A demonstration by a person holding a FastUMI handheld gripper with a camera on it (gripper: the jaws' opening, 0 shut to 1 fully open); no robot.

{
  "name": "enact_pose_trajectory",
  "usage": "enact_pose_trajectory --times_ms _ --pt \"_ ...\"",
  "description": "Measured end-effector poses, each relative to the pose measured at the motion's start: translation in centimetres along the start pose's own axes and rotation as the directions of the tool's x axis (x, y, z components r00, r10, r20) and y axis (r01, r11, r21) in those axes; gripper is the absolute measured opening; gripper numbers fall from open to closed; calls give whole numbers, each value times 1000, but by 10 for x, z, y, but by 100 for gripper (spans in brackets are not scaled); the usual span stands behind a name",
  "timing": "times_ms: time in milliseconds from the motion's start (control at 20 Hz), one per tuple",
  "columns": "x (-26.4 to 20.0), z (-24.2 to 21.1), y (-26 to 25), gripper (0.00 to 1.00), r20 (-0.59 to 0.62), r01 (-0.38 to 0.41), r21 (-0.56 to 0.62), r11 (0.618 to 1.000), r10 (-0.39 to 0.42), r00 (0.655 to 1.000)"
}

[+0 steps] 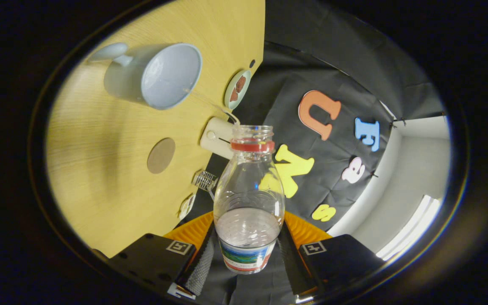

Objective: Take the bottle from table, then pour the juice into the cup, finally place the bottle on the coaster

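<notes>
My gripper (247,254) is shut on a clear plastic bottle (250,190) with a red neck ring and no cap; both fingers press its labelled lower part. The view is rolled, so the wooden table (100,169) stands tilted beside the bottle. A thin stream of liquid leaves the bottle's mouth and arcs toward a pale blue mug (155,76) lying well beyond the fingers. Some liquid stays in the bottle's lower half. A round brown coaster (161,155) sits on the table between the mug and my fingers.
At the table's far edge are a small plate (237,89) with brown pieces, a white box-like device (217,136), a small metal wire item (205,180) and a small round white object (187,206). Beyond the table hangs the black booth wall.
</notes>
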State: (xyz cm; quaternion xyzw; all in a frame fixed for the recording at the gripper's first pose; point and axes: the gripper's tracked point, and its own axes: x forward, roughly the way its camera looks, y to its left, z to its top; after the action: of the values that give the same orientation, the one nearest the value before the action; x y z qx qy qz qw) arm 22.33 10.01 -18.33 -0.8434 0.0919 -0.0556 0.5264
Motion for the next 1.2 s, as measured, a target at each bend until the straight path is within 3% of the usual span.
enact_pose_trajectory --times_ms 1200 --pt "-5 4 -39 79 28 113 -154 982 -110 994"
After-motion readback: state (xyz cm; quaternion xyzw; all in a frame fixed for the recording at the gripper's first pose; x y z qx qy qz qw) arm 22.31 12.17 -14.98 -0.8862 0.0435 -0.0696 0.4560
